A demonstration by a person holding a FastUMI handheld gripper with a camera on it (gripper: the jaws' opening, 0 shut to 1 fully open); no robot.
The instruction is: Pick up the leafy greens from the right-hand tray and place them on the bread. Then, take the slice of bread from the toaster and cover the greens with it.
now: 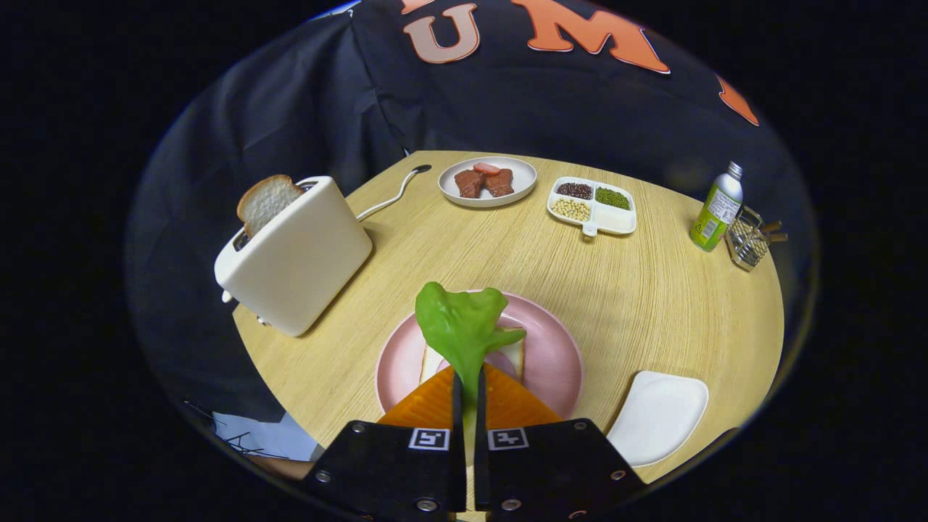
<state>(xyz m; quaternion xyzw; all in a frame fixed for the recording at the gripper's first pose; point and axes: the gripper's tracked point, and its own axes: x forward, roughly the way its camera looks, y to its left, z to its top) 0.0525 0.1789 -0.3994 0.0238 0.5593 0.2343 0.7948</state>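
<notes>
The gripper (468, 384) has its 2 fingers pinched tight on the stem of the leafy greens (461, 328), and the leaf stands up between them, fanning out just ahead of the fingertips. Right beneath that leaf sits the pink plate (558, 355), and on it lies a slice of bread (513, 354), partly hidden by the greens, with something pinkish on top of it that is hard to make out. The greens hang over the bread; whether they touch it I cannot tell.

Off to the left, the white toaster (297, 254) stands on the round wooden table (652, 304), tilted in this view, with 1 bread slice (265, 201) poking up out of its slot. Its cord (395, 192) trails away toward the table's far edge. To the right of the fingers, near the table's edge, lies a white tray (663, 415). Across the table, a white plate (487, 183) carries brown meat pieces, and just beside it a divided dish (593, 204) holds 3 kinds of beans. Farther right stand a green bottle (716, 210) and, just beside it, a small wire basket (748, 239).
</notes>
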